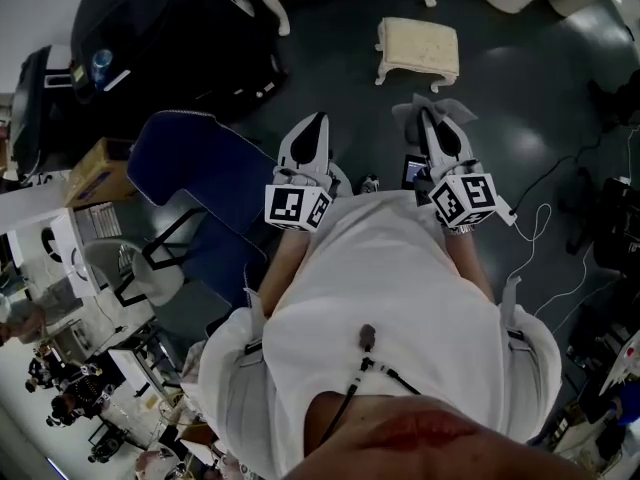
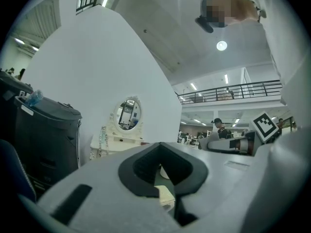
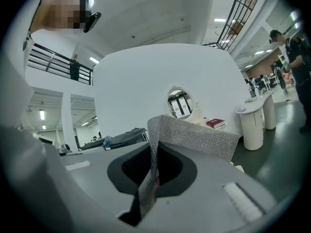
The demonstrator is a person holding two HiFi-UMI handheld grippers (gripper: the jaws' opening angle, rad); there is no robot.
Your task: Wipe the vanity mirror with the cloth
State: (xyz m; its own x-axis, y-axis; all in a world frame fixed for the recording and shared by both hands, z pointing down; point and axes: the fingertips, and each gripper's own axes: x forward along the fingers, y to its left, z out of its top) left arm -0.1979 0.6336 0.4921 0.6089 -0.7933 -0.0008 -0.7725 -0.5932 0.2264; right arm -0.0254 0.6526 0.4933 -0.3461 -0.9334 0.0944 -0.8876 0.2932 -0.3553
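The oval vanity mirror (image 2: pixel 128 113) stands on a white dressing table against a white wall, well ahead of me; the right gripper view also shows this mirror (image 3: pixel 180 102) in the distance. My right gripper (image 3: pixel 154 152) is shut on a grey textured cloth (image 3: pixel 194 137), which hangs between the jaws and folds over the right jaw. In the head view that gripper (image 1: pixel 428 116) is held in front of my body with the cloth (image 1: pixel 445 106) at its tip. My left gripper (image 2: pixel 162 152), shown too in the head view (image 1: pixel 316 123), is shut with nothing in it.
A cream stool (image 1: pixel 418 48) stands on the dark floor ahead of both grippers. A black case (image 1: pixel 170 28) and a blue chair (image 1: pixel 215 183) are to the left. Cables (image 1: pixel 560 248) trail on the right. A red book (image 3: pixel 215 123) lies on the dressing table, beside a white pedestal (image 3: pixel 252 123).
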